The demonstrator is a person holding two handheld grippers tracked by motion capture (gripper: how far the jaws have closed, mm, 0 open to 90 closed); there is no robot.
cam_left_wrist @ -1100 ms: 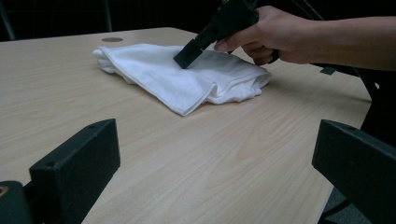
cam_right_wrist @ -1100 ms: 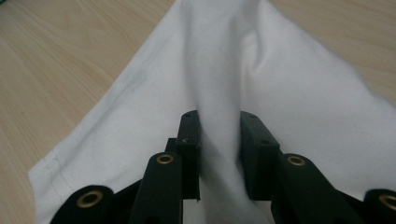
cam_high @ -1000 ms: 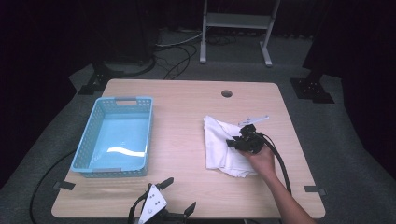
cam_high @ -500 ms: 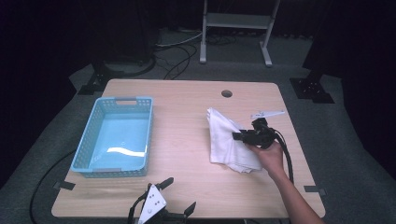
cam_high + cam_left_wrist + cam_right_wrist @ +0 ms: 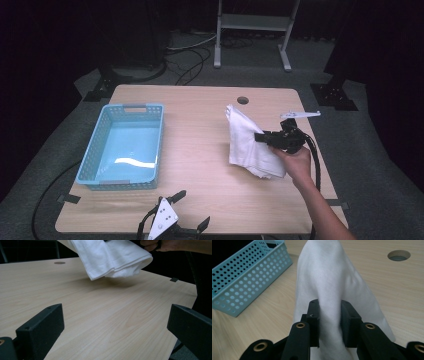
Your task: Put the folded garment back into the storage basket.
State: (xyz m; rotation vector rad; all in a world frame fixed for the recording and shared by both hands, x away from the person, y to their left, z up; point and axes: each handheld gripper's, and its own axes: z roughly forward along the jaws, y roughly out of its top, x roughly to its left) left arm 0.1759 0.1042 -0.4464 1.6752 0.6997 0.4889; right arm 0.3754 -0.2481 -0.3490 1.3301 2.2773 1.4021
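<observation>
Over the pale wooden table (image 5: 200, 150), the right gripper (image 5: 329, 312) clamped the folded white cloth (image 5: 247, 142) aloft, pickup done, the light-blue perforated plastic basket (image 5: 125, 145) apparently awaiting it, the left gripper (image 5: 172, 225) gaping idle.

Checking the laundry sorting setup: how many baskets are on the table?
1. A light blue perforated basket sits on the left half of the table, its corner also showing in the right gripper view. Nothing on the table looks able to hide another.
</observation>
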